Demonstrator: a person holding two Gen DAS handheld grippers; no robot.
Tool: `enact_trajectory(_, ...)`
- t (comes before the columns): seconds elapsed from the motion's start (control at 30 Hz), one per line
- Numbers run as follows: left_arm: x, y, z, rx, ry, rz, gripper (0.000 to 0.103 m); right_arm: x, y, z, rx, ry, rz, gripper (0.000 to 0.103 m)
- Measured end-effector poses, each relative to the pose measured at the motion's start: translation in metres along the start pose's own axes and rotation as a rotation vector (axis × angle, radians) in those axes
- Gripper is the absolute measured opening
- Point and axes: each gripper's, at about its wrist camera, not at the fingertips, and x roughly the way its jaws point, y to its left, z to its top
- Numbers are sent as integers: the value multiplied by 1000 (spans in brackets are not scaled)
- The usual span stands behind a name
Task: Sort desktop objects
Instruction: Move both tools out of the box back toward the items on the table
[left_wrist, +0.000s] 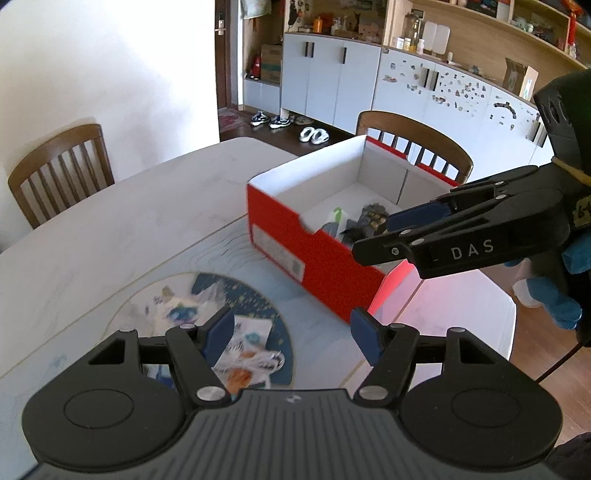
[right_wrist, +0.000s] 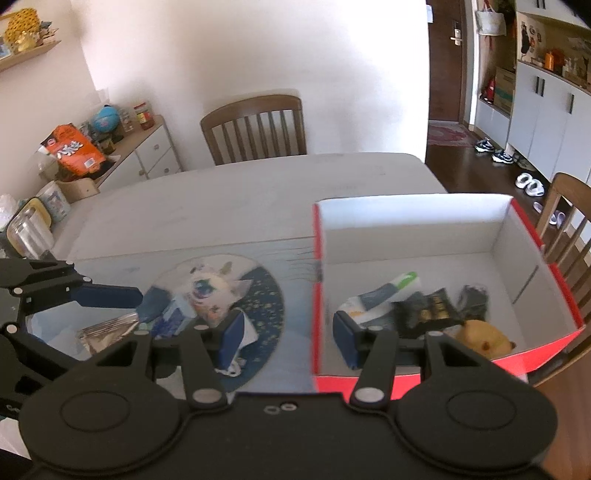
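My left gripper hangs open and empty over a round cat-picture mat, above a white printed wrapper. To its right stands a red shoebox with white inner walls. My right gripper reaches in from the right over the box's near corner, held by a blue-gloved hand. In the right wrist view my right gripper is open with nothing in it, and the box wall shows between its fingers. Inside lie a white-green tube, a black packet and a yellow plush. A silver foil packet lies on the mat.
The pale table stretches left and back of the box. Wooden chairs stand along its far sides. A sideboard with snacks and jars is beyond the left corner. A glass jar stands at the table's left edge.
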Motion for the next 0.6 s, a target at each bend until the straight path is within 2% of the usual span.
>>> enact_trajectory(0.37, -20, 31, -34, -30, -5, 24, 69, 12, 57, -15, -82, 1, 42, 53)
enact_trajectory(0.6, -30, 49, -54, -49, -16, 26, 69, 19, 80, -24, -100, 8, 59, 54)
